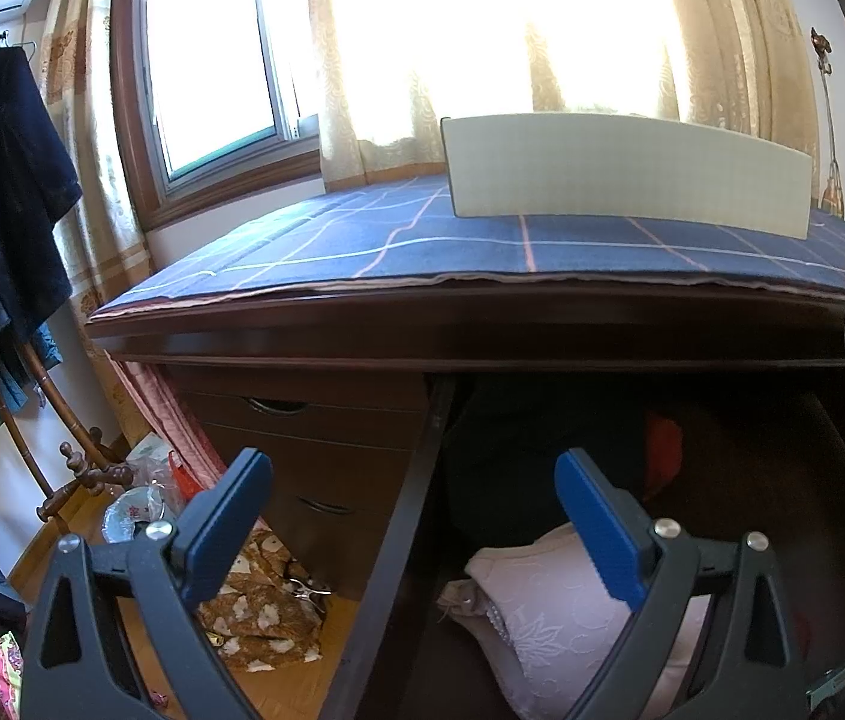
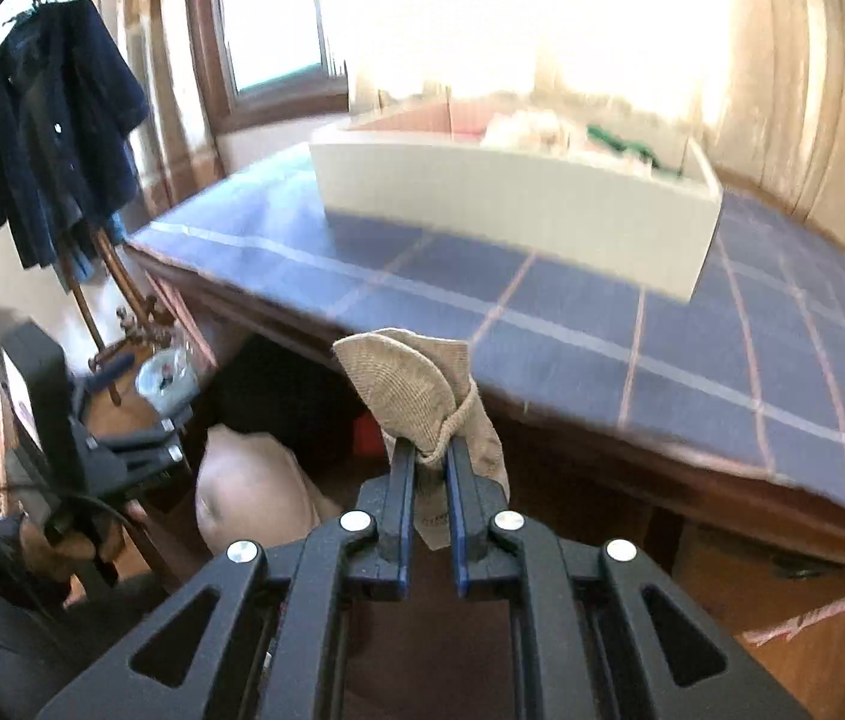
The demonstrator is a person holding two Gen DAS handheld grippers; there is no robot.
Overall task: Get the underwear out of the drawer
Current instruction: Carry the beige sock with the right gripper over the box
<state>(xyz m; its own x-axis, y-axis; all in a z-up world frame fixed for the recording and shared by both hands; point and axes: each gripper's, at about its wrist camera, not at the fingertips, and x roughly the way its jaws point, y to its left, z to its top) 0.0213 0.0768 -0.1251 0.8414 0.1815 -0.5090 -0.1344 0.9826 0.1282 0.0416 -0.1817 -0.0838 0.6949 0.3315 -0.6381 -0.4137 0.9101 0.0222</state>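
R gripper [image 2: 427, 456] pinches a beige sock-like garment [image 2: 422, 387] by its bunched edge, held up in front of desk [image 2: 632, 456] edge, above open drawer [image 1: 398, 516]. L gripper [image 1: 413, 519] jaws spread, empty, over drawer; pale lace underwear [image 1: 548, 606] just below. White box [image 2: 512, 228] further back on desk top.

No legible text, label, brand, number or sign appears in either view — any printed markings are too blurred to read.
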